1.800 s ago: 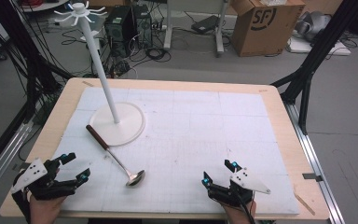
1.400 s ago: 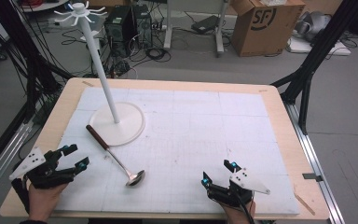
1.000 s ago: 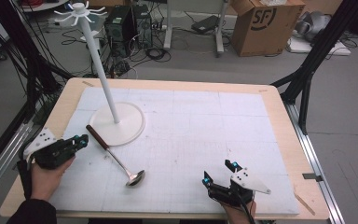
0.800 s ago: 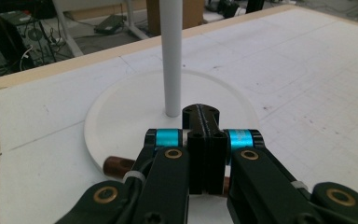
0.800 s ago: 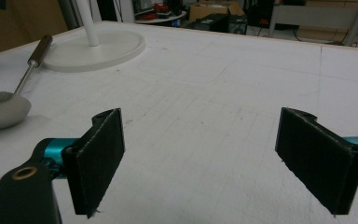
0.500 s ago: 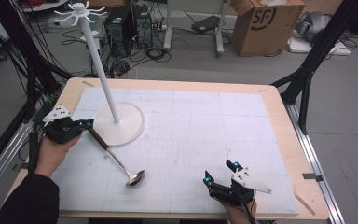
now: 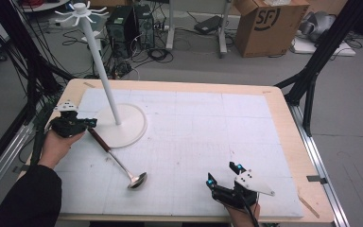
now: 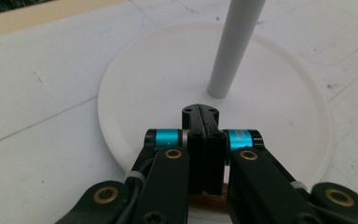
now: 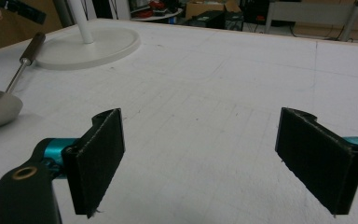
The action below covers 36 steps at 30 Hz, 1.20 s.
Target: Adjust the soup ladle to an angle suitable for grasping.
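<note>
- The white-covered wooden table carries a tall white stand with a round base near its far left corner.
- A steel ladle with a dark wooden handle lies from the base's edge toward the near edge; it looks stiff, light and slippery at the bowl, so the handle seems the best hold.
- The left gripper, now beside the base after leaving the near left corner, is closed, apparently on the handle end.
- The right gripper rests unmoved at the near edge, jaws spread.

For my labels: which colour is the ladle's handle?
Dark brown handle, seen best in the high view.
</note>
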Each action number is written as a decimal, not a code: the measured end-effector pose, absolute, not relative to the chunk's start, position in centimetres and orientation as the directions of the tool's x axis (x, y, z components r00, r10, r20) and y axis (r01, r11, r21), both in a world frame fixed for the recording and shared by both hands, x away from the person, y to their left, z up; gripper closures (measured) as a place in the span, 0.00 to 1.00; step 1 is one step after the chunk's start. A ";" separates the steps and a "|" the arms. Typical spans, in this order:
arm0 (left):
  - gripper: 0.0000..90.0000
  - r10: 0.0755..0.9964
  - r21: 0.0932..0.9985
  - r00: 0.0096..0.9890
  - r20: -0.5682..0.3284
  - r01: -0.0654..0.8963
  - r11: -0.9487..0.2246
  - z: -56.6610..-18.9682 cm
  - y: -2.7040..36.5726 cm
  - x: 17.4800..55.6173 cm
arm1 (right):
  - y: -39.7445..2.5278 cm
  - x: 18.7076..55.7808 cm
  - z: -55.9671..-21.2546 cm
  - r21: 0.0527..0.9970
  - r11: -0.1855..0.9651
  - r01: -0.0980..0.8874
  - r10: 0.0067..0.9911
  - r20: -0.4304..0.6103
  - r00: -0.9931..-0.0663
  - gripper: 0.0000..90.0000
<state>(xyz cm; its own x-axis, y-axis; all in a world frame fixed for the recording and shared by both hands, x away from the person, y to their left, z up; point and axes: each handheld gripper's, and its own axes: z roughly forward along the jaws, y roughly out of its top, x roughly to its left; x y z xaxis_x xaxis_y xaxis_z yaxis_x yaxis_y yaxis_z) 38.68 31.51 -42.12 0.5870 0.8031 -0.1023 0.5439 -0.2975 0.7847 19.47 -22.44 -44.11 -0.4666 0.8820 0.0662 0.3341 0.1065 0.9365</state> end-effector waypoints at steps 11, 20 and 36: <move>1.00 0.802 0.740 0.592 -0.080 0.575 -0.350 -43.1 31.1 39.0 | -22.4 19.5 -44.1 0.937 0.104 0.333 0.882 0.068 -0.467 0.16; 1.00 0.795 0.726 0.605 -0.050 0.568 -0.387 -43.0 30.7 38.8 | -22.4 19.5 -44.1 0.937 0.102 0.334 0.882 0.070 -0.465 0.16; 1.00 0.792 0.715 0.610 -0.042 0.572 -0.402 -43.6 31.2 38.0 | -22.4 19.3 -43.9 0.943 0.090 0.321 0.879 0.076 -0.470 0.16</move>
<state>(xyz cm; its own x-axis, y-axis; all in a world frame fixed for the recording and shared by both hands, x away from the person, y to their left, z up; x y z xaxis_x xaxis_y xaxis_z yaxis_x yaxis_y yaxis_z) 38.02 31.19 -43.59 0.6096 0.7916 -0.0421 0.5718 -0.4023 0.7150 19.34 -22.44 -43.91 -0.4701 0.8794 0.0760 0.3214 0.0904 0.9426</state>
